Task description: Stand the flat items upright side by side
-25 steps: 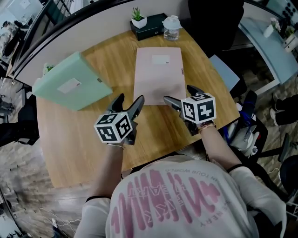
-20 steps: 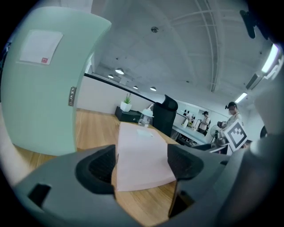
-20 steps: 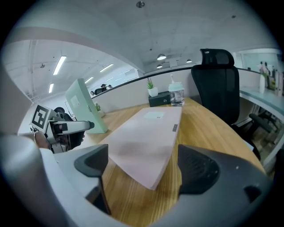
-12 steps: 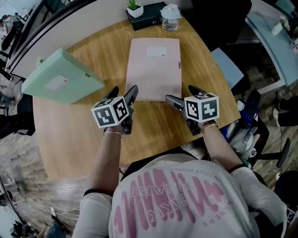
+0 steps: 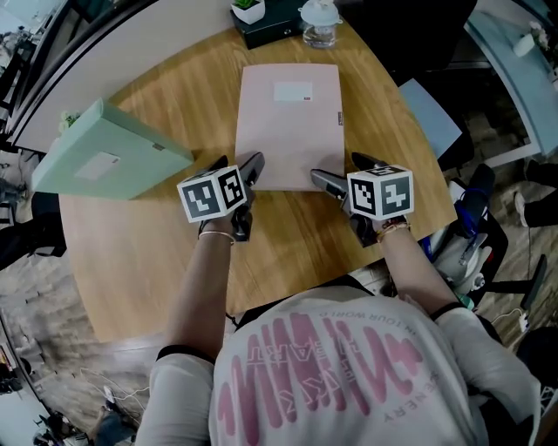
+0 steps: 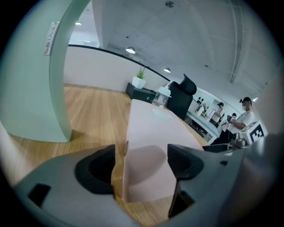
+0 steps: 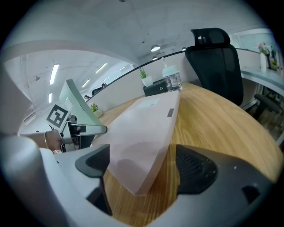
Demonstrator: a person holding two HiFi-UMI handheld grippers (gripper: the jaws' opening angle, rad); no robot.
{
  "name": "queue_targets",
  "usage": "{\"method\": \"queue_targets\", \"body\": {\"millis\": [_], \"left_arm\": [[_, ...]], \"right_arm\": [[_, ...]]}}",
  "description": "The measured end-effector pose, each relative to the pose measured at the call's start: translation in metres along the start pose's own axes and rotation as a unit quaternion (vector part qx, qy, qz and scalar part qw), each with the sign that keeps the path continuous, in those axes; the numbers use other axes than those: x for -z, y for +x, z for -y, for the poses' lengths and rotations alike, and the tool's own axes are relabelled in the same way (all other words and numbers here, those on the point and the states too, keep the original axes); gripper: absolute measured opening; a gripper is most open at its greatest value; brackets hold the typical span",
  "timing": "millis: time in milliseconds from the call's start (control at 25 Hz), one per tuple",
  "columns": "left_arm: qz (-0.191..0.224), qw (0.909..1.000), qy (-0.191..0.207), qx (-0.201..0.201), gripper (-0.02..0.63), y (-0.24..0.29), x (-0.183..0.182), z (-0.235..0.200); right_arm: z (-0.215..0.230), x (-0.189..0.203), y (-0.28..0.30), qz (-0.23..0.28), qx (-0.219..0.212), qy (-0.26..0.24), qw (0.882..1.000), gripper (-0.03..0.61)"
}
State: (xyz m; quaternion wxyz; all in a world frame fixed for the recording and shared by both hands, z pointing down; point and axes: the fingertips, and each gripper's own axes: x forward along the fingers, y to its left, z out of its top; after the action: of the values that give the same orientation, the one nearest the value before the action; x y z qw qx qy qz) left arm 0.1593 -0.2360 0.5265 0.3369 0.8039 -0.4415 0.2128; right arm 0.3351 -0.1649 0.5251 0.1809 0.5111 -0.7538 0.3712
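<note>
Two grippers, both with jaws apart, nothing clamped. Left gripper (image 6: 142, 167): jaws wide, the near left corner of the pink folder (image 5: 288, 122) sits in the gap between them. The folder's left edge runs close by the left jaw; can't tell if it touches. Right gripper (image 7: 141, 165): same story, jaws spread, the folder's near right corner lies between them, nearer the left jaw than the right one. Marker cubes on both face up toward the head camera. Both grippers are level with each other at the folder's near edge, one per corner.

Pink folder lies flat on the desk (image 5: 288, 248), long side running away from the person, roughly centred. White label on its top face near the far end, small dark tab on its right edge.

Green folder (image 5: 105, 157) is at the desk's left, well apart from the pink one. It's off the flat: in the left gripper view it rises tall on its edge with the rounded spine toward the camera. White label on its broad face.

Far edge of the desk: small potted plant (image 5: 247, 9), black box (image 5: 272, 31) right by it, clear bottle (image 5: 319, 22) just beside the box. All well clear of both grippers.

Off the desk: black chair (image 7: 215, 57) at the far right. People stand in the background of the left gripper view, too small to detail.
</note>
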Motion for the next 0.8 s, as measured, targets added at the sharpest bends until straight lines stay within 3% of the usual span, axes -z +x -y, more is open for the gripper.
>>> {"method": "queue_targets", "body": {"millis": [400,640,800], "left_arm": [[-0.019,0.9992,0.000,0.034,0.381,0.036,-0.022,0.000],[-0.017,0.9972,-0.031,0.066,0.374,0.048,-0.025,0.002],[-0.011,0.9963,-0.020,0.083,0.362,0.054,-0.026,0.007]], "right_arm": [[0.017,-0.023,0.026,0.007,-0.002,0.038,0.999,0.469],[0.024,-0.032,0.040,0.013,-0.016,0.080,0.997,0.469],[0.028,-0.035,0.045,0.017,-0.014,0.093,0.995,0.463]]}}
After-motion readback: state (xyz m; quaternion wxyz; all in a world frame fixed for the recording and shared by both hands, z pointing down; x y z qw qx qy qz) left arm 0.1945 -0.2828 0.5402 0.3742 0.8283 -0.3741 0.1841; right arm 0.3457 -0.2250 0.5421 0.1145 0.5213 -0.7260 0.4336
